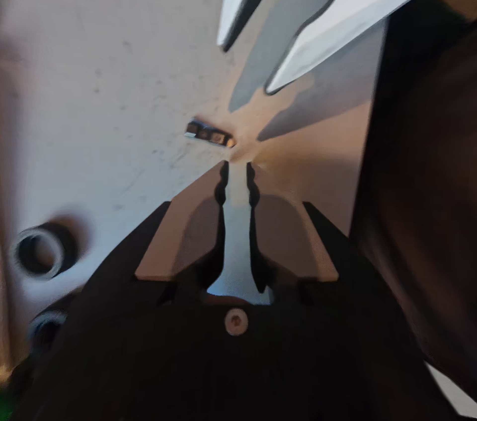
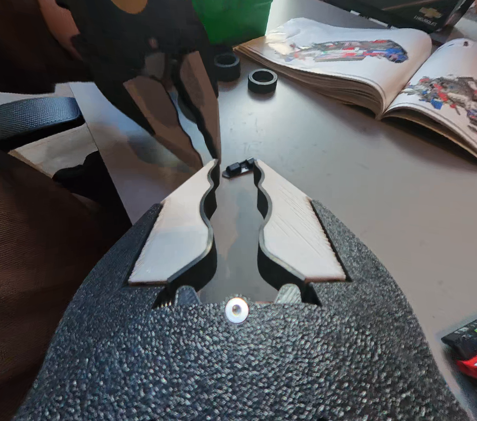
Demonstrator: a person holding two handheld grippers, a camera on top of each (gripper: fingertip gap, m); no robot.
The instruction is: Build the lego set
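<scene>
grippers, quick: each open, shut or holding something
Left gripper: open, empty.
Right gripper: open, small black lego piece between its tips, not gripped.
</scene>
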